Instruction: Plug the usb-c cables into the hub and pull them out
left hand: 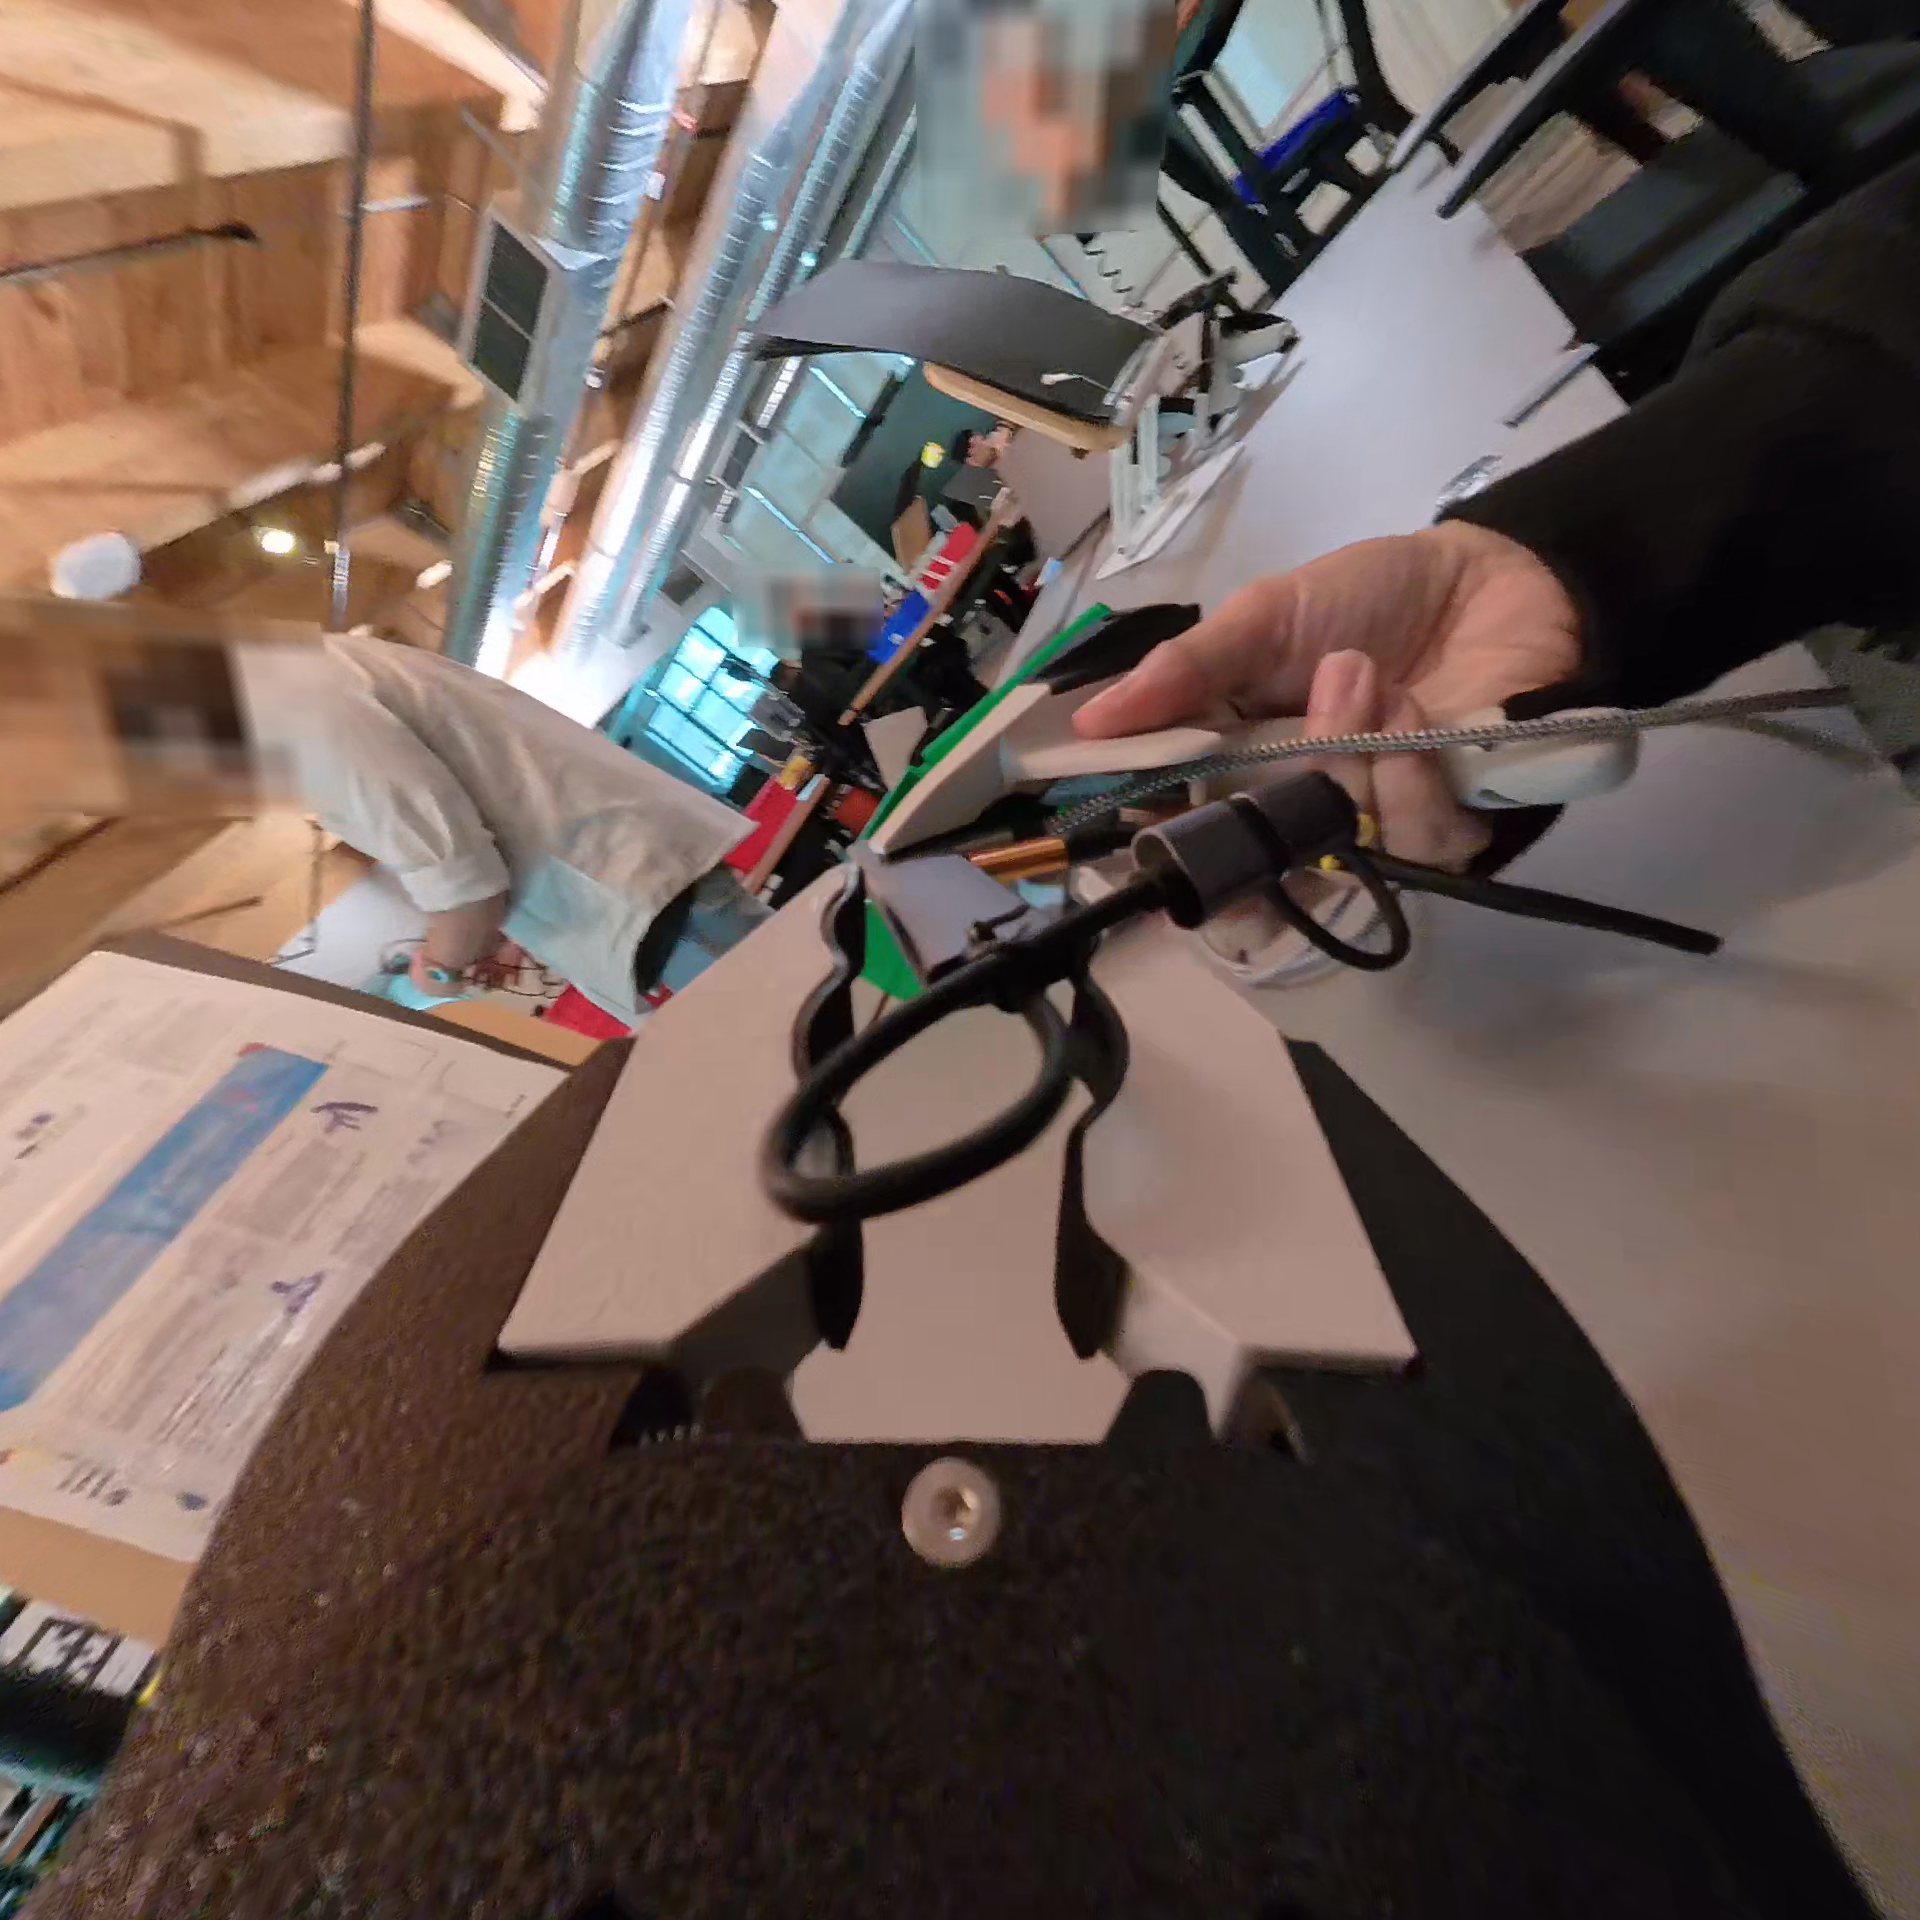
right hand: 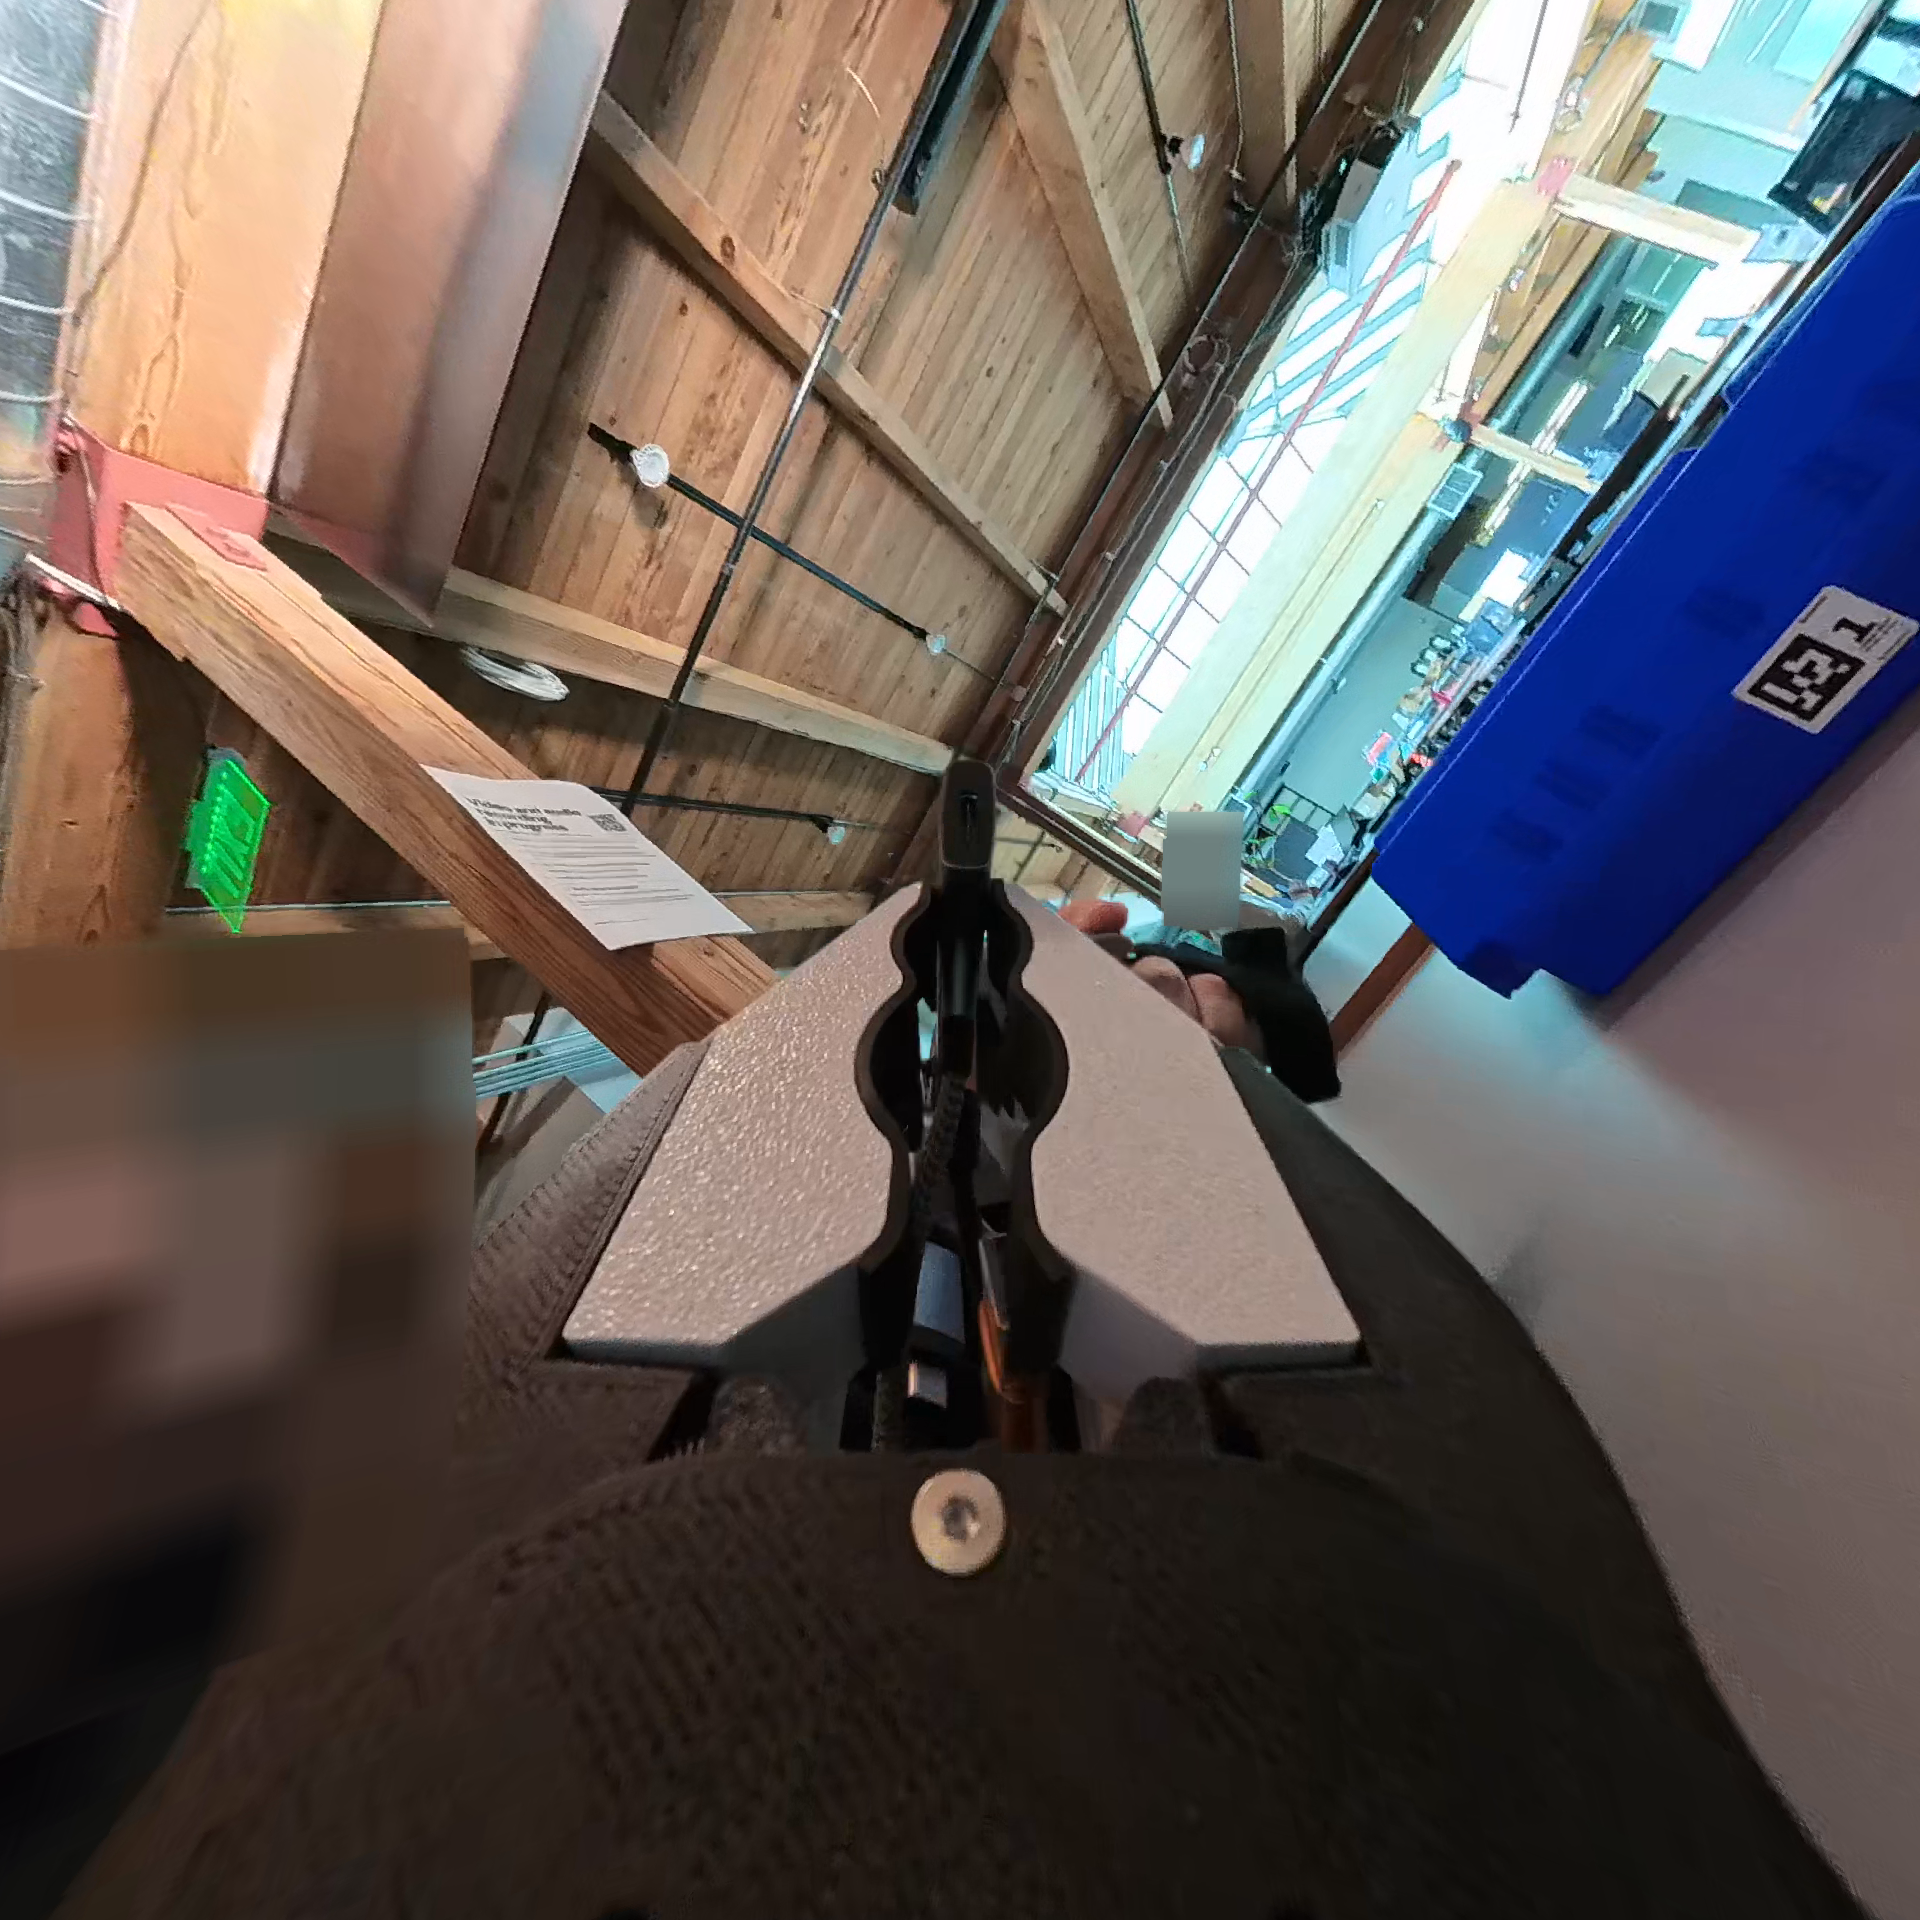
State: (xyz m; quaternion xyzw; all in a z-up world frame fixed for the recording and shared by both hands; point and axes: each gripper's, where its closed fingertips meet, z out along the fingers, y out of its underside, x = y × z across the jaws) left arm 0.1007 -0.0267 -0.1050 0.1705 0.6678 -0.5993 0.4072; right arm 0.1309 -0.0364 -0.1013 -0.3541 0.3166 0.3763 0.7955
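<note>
In the left wrist view my left gripper is shut on a small dark grey hub at its fingertips. A black cable loops over the fingers and runs to a black cylindrical piece. A copper-coloured plug sits just beyond the hub. The right gripper shows there too, held by a hand, right above the hub, with a braided cable trailing from it. In the right wrist view my right gripper is shut on a black usb-c plug that sticks out past the tips.
A white table lies under both grippers. A blue bin with a marker tag stands on the table at the right. A printed sheet lies at the left. People stand at benches farther back. The grippers are tip to tip, or close to it.
</note>
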